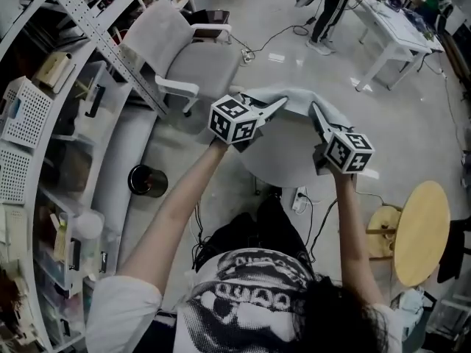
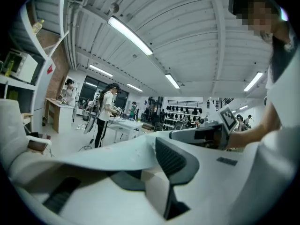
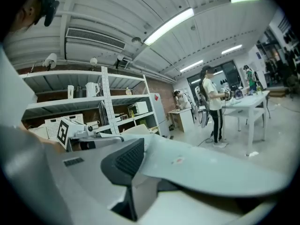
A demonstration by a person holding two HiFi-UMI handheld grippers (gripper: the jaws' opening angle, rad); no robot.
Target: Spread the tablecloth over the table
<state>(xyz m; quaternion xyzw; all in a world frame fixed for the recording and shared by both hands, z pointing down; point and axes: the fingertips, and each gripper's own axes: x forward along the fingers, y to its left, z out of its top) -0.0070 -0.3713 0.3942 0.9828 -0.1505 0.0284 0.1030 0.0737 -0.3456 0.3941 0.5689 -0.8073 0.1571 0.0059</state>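
Dark hair (image 1: 335, 318) and a printed shirt (image 1: 246, 289) are filling the bottom of the head view, with both bare forearms reaching forward from them. Each hand is carrying a gripper out over a small round tabletop (image 1: 283, 164). The left gripper (image 1: 266, 112) is pointing toward the tabletop's far rim from the left, and the right gripper (image 1: 316, 116) is doing the same from the right.

A pale tablecloth (image 1: 294, 98) is hanging between the two, bunched along the far edge of the tabletop and not yet lying flat across it. In the left gripper view, the left gripper (image 2: 150, 170) is clenching its jaws on the tablecloth (image 2: 93, 156), the ribbed pad pressing down on the fabric. In the right gripper view, the right gripper (image 3: 140, 172) is likewise gripping the tablecloth (image 3: 211, 165), which is sweeping away to the right.

Left of the tabletop, a grey chair (image 1: 184, 57) is standing by a shelving unit (image 1: 44, 160), with a black bin (image 1: 147, 180) on the floor nearby. A round wooden stool (image 1: 421, 230) is sitting to the right. Farther off, another person (image 1: 331, 9) is standing at a white table (image 1: 394, 31).
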